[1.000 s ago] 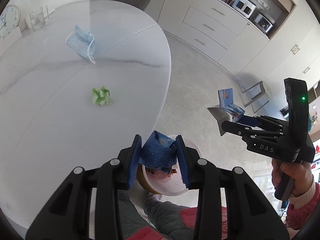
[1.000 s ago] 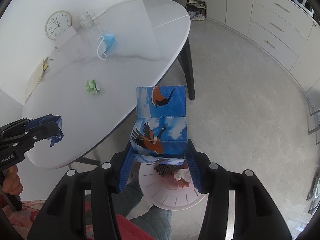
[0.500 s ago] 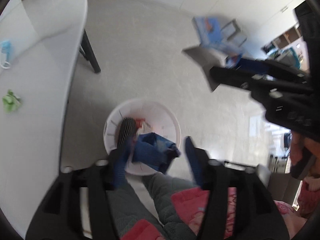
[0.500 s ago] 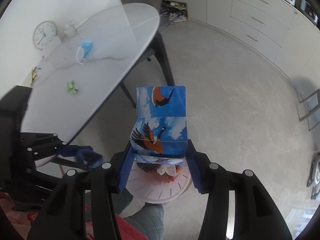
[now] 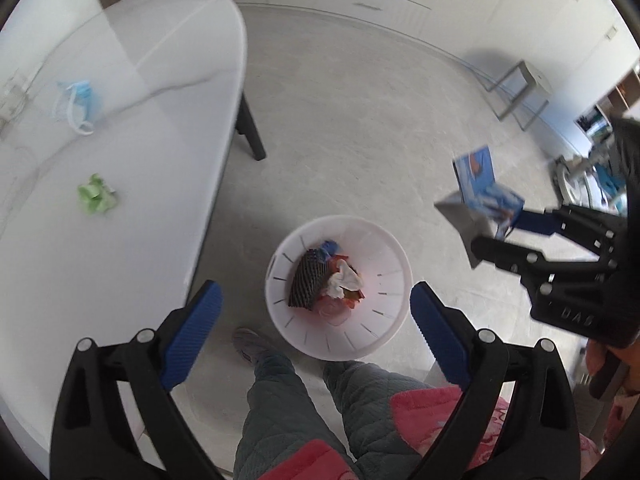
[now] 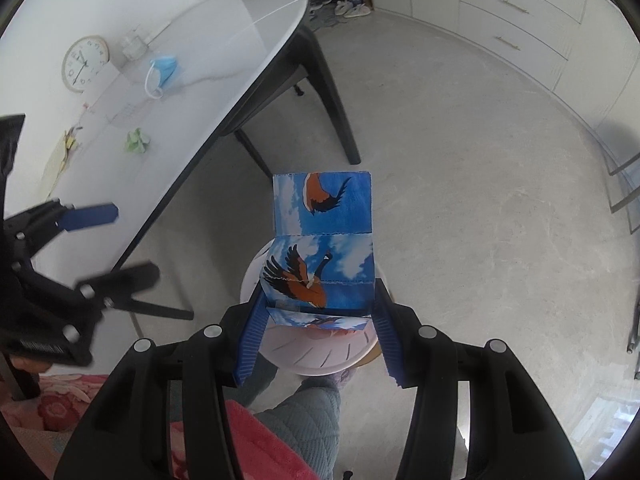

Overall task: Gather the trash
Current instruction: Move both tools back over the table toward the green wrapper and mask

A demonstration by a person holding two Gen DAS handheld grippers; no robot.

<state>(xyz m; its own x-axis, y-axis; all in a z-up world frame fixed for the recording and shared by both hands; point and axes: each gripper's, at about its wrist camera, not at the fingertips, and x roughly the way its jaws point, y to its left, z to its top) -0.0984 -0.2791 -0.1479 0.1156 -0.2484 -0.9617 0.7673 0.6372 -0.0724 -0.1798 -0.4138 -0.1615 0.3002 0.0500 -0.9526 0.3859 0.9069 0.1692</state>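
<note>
Our left gripper (image 5: 316, 312) hangs over the floor with its blue ribbed pads (image 5: 192, 332) spread wide; the jaws have just been opening, and nothing sits between them now. Directly below that gap stands the round white plastic waste bin (image 5: 384, 248), and inside it we see a dark netted sleeve (image 5: 310, 280), a crumpled white tissue (image 5: 344, 278), a scrap of blue (image 5: 330, 247) near the far rim, and some red and orange pieces we cannot identify. Our right gripper (image 6: 316, 332) is clamped at a middling width on a flattened blue cardboard carton printed with flying geese and clouds (image 6: 320, 240); its blue pads press the carton's lower sides, and the carton stands upright out of the fingers, hiding most of the bin (image 6: 320, 356) that lies just beyond it. In the left wrist view the same carton (image 5: 484, 192) shows off to the right of the bin, held in the right gripper (image 5: 500, 236) above the floor and not yet over the opening. Further out, to the left, the white oval table (image 5: 120, 248) carries a crumpled green paper ball (image 5: 97, 200) and, farther back, a light blue face mask (image 5: 76, 106), well apart from each other. A round wall clock (image 6: 85, 63) leans at the table's back edge. Our quilted grey trouser legs (image 5: 288, 408) stand at the near side of the bin.
</note>
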